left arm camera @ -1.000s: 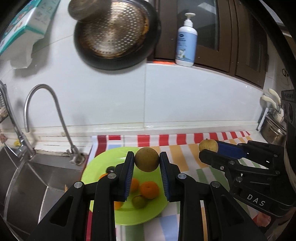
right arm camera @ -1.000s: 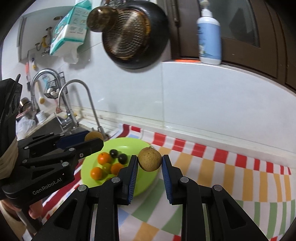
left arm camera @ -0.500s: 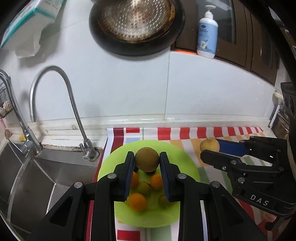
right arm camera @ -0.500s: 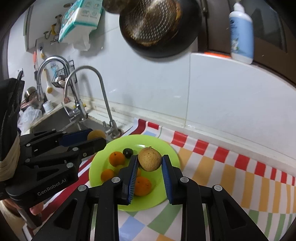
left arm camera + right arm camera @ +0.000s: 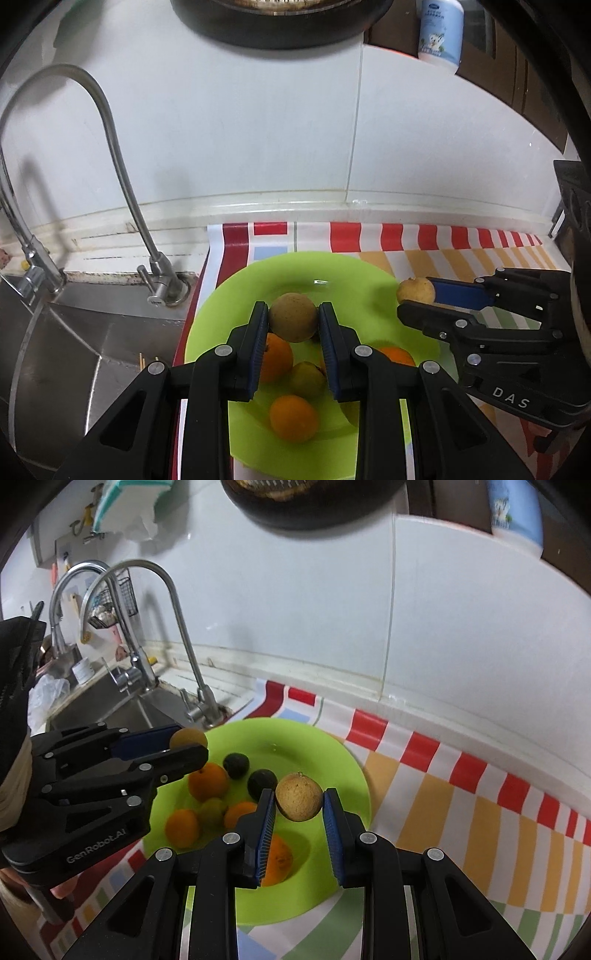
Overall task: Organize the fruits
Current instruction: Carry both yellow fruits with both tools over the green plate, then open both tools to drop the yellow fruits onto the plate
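Both grippers have come in lower over the green plate [image 5: 347, 269] since a second ago, so it now fills more of each view and the pan on the wall is cut off at the top. From the left wrist, the left gripper [image 5: 293, 322] is clamped on a round brown fruit [image 5: 293, 322] pinched between its blue pads [image 5: 261, 334], above the middle of the plate. Just beneath and nearer lie oranges [image 5: 293, 418] and a yellow-green fruit [image 5: 306, 378] on the plate. To its right, the right gripper [image 5: 415, 295] reaches in from the side, closed on a second tan fruit [image 5: 415, 291] over the plate's right rim. From the right wrist, that tan fruit [image 5: 299, 796] sits squeezed between the pads at the fingertips, above the plate's right half [image 5: 354, 775], with two dark fruits [image 5: 262, 782] just left and farther. A striped cloth [image 5: 461, 794] lies under the plate and runs right along the counter. Left of the plate a curved faucet [image 5: 110, 147] stands at the far edge of a steel sink [image 5: 74, 350], against a white tiled wall [image 5: 258, 129].
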Demonstrator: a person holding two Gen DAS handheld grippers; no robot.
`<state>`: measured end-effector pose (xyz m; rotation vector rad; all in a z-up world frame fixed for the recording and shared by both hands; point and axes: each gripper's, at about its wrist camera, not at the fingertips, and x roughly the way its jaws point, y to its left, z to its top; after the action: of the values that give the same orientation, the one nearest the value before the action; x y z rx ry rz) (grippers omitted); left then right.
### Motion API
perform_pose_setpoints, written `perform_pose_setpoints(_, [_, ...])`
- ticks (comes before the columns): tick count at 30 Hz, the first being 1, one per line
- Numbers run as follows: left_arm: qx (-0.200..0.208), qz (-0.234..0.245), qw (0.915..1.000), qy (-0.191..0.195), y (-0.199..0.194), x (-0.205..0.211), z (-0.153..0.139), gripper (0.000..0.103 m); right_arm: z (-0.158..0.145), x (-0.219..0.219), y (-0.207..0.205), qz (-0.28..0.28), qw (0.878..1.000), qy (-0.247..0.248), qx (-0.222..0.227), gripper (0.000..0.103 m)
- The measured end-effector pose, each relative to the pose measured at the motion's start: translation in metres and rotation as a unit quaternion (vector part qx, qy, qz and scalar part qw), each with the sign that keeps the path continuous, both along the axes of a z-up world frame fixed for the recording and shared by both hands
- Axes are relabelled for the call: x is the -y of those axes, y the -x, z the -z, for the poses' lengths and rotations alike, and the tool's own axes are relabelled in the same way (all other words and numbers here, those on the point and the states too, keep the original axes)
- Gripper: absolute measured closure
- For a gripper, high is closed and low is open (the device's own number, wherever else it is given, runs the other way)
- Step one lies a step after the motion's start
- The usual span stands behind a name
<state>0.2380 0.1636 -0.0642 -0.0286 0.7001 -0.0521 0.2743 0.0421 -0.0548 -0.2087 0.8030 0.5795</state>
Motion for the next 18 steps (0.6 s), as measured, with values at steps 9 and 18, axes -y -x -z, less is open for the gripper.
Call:
perform_pose_setpoints(9, [-0.016,0.015,0.9997,0.002,-0.012,0.003,0.008,0.07,0.014,0.001,-0.013,0.006,1.0,-0.003,-0.018,0.075])
perform_pose_setpoints(18, [0.01,-0.009,0.9999,-0.003,0.015,0.004,-0.014,0.066,-0.001,0.011,0.002,0.017,1.0,-0.01,-0.001,0.067])
